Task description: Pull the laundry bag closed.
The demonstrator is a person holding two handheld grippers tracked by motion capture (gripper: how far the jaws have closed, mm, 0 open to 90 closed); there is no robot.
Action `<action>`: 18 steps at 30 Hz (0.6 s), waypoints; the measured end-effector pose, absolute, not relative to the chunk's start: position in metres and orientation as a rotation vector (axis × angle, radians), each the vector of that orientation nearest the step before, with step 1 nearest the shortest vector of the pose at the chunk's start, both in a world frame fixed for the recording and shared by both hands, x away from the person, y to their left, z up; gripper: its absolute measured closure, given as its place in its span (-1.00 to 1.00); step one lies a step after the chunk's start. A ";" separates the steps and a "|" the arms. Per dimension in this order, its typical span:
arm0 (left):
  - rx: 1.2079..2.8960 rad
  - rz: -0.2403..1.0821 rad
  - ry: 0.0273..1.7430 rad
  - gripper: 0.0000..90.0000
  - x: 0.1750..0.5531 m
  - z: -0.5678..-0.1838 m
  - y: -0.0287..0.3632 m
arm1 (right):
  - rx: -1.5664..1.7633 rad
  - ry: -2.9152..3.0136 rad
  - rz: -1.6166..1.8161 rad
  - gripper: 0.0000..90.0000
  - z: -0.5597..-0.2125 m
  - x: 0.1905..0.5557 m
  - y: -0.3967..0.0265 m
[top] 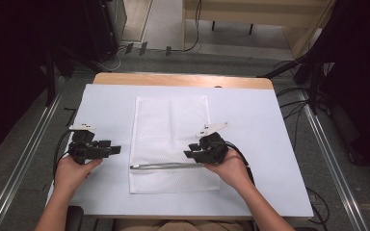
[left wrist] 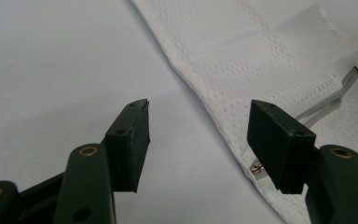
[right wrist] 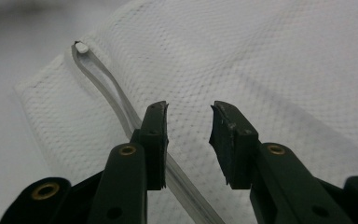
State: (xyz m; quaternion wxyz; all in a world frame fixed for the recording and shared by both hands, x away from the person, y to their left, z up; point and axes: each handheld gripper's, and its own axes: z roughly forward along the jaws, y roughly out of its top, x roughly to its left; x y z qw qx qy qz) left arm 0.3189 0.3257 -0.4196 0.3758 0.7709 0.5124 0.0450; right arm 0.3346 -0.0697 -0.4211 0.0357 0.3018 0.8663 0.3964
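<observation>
So both tongs are released, the right gripper (top: 195, 151) over the zipper (top: 166, 166) at 6 o'clock on the flat mesh bag (top: 171, 139), the left gripper (top: 113, 150) at its 9 o'clock edge; I'd pinch that corner before tugging the zipper.

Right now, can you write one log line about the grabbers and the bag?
left gripper: open, beside mesh bag edge | right gripper: open, over zipper | nothing held
</observation>
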 end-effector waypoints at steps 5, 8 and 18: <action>1.970 0.116 1.313 -0.12 0.319 -0.420 0.326 | 0.895 2.687 1.219 0.50 -0.424 0.333 -0.055; 1.969 0.115 1.312 -0.12 0.319 -0.419 0.326 | 0.879 2.700 1.223 0.52 -0.426 0.332 -0.048; 1.968 0.120 1.310 -0.12 0.319 -0.420 0.327 | 0.853 2.738 1.227 0.57 -0.431 0.330 -0.024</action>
